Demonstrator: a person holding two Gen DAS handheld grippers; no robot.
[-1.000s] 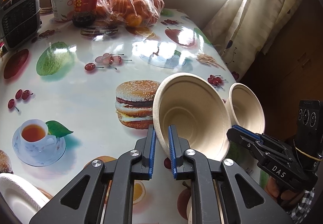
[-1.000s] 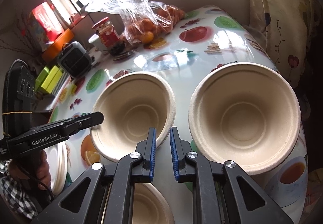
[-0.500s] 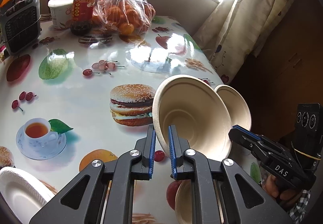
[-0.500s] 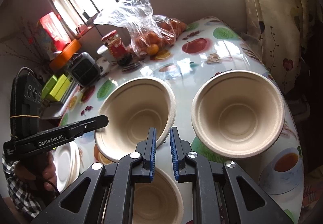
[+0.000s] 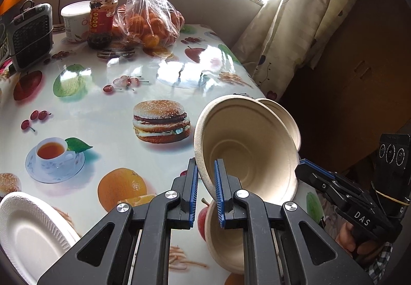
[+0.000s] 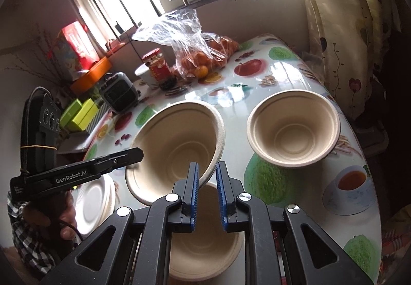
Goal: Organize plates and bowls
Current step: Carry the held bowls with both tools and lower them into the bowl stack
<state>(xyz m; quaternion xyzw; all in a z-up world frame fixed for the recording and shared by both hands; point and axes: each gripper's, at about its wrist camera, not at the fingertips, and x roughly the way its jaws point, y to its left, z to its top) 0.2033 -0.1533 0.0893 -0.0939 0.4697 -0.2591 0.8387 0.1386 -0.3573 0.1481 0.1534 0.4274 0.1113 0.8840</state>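
Note:
Both grippers pinch the rim of one beige paper bowl (image 5: 246,146), held tilted in the air. My left gripper (image 5: 206,177) is shut on its near rim. My right gripper (image 6: 207,179) is shut on the opposite rim of the same bowl (image 6: 177,146); it shows in the left wrist view (image 5: 303,169) too. A second beige bowl (image 6: 205,241) sits on the table just below the held one. A third bowl (image 6: 292,128) sits on the table to the right. White foam plates (image 5: 30,233) are stacked at the table's near left corner.
The fruit-print table (image 5: 102,110) carries a bag of oranges (image 5: 149,17), a red-label jar (image 5: 102,17), a white tub (image 5: 75,20) and a small black heater (image 5: 29,35) at the back. A curtain (image 5: 295,28) hangs past the right edge.
Both grippers have pulled back and up with the bowl between them, so more of the table shows. The bowl beneath has come into view. The third bowl has stayed in place.

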